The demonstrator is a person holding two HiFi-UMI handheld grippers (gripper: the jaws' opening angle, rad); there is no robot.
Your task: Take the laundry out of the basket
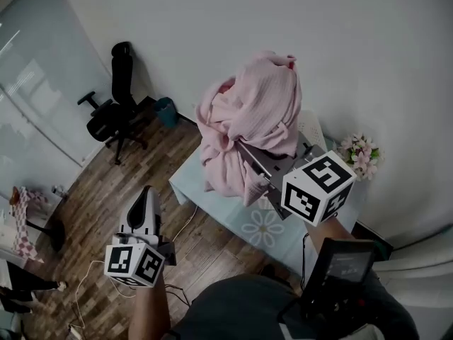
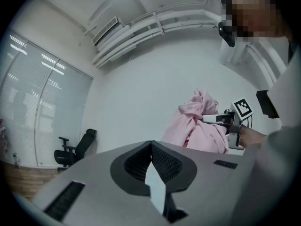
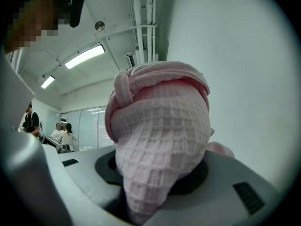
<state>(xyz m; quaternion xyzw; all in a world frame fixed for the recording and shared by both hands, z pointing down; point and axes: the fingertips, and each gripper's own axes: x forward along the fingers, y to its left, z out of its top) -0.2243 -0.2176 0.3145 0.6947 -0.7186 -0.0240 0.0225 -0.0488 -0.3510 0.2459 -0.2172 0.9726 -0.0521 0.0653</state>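
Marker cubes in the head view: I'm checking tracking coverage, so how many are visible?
2. The left cube is low left, over the wooden floor; the right cube is right of centre, just below the pink laundry. None seems hidden.

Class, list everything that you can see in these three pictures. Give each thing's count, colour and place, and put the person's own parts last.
pink cloth: one, pink, bunched, held up over the table
table: one, pale blue flower-print cover, under the cloth
flowers: one bunch, pink, at the table's right end
office chair: one, black, at the left by the wall
bin: one, teal, by the wall between chair and table
floor: brown wood
people: a few, far off by a glass wall
left gripper: one, jaws together, empty
right gripper: one, jaws shut on the pink cloth
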